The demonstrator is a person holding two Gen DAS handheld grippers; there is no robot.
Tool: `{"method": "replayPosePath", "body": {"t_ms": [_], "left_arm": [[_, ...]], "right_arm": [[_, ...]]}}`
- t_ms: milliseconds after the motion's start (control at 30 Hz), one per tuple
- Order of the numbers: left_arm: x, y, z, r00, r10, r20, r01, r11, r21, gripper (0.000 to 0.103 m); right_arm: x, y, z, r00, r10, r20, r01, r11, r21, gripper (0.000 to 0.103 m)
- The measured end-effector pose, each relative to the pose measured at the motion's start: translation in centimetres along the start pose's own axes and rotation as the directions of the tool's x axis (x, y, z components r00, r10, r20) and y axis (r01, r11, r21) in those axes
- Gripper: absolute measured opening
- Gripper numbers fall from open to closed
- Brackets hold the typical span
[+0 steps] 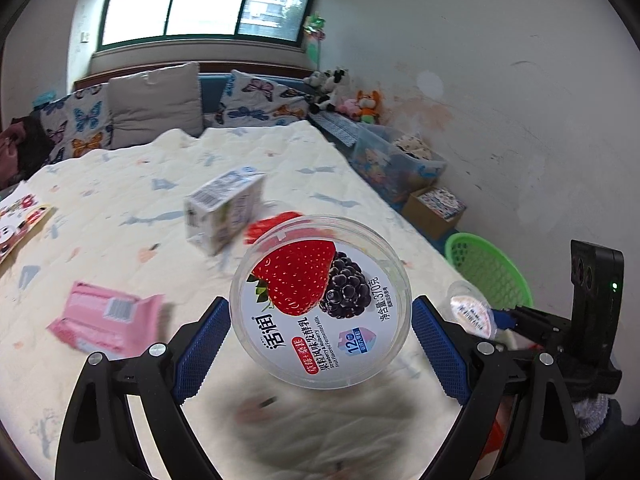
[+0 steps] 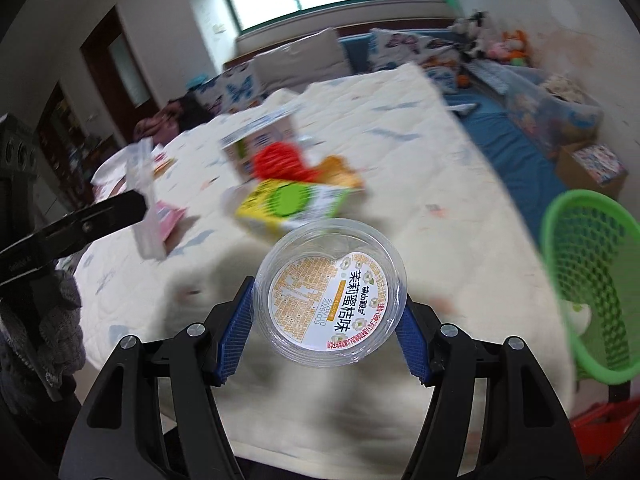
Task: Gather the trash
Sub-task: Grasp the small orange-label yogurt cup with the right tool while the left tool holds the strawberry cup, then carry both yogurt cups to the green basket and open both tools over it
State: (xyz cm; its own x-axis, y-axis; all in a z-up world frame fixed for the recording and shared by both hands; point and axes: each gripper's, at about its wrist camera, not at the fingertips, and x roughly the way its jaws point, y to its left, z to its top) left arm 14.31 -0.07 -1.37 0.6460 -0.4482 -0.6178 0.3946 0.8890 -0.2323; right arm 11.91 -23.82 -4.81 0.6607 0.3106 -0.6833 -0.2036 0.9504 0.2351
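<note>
The left gripper (image 1: 320,346) is seen nearest, and a clear yogurt cup with a strawberry lid (image 1: 320,306) is grasped between its blue pads (image 1: 202,344); the cup is lifted above the cream quilt (image 1: 120,200). In the right wrist view, a smaller clear cup with an orange label (image 2: 331,298) is clamped in the same way by the right gripper (image 2: 328,320), also raised over the quilt. More trash is left on the quilt: a pink packet (image 1: 106,318) at the left, a white carton (image 1: 224,210) lying on its side, a red crumpled piece (image 1: 272,224) just behind the strawberry cup, and a yellow-green box (image 2: 292,204), much blurred. A green mesh basket (image 2: 588,288) is placed beside the bed, at the right edge of the quilt. Something pale is seen inside it, but it cannot be told what.
</note>
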Motion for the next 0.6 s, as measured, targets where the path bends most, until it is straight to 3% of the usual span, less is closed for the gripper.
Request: {"method": "replayPosePath", "body": {"t_ms": [267,367,600], "left_arm": [[3.0,-4.6,1.7,0.999,-0.045,-0.030,0.046,0.998,0.046,0.088],[4.3,-6.3,2.4,0.997,-0.065,-0.045,0.067,0.996,0.058,0.088],[7.0,-9.8,3.7,0.992,-0.092,-0.082,0.099,0.992,0.083,0.088]], "right_arm": [[-3.5,-10.0,-0.3,0.985,-0.169,0.033,0.164,0.978,0.130,0.065],[-4.4,-14.7,-0.9,0.968,-0.250,0.015,0.243,0.953,0.182,0.065],[-5.0,-22.9,-2.4,0.935,-0.352,-0.045,0.350,0.895,0.277,0.065]]}}
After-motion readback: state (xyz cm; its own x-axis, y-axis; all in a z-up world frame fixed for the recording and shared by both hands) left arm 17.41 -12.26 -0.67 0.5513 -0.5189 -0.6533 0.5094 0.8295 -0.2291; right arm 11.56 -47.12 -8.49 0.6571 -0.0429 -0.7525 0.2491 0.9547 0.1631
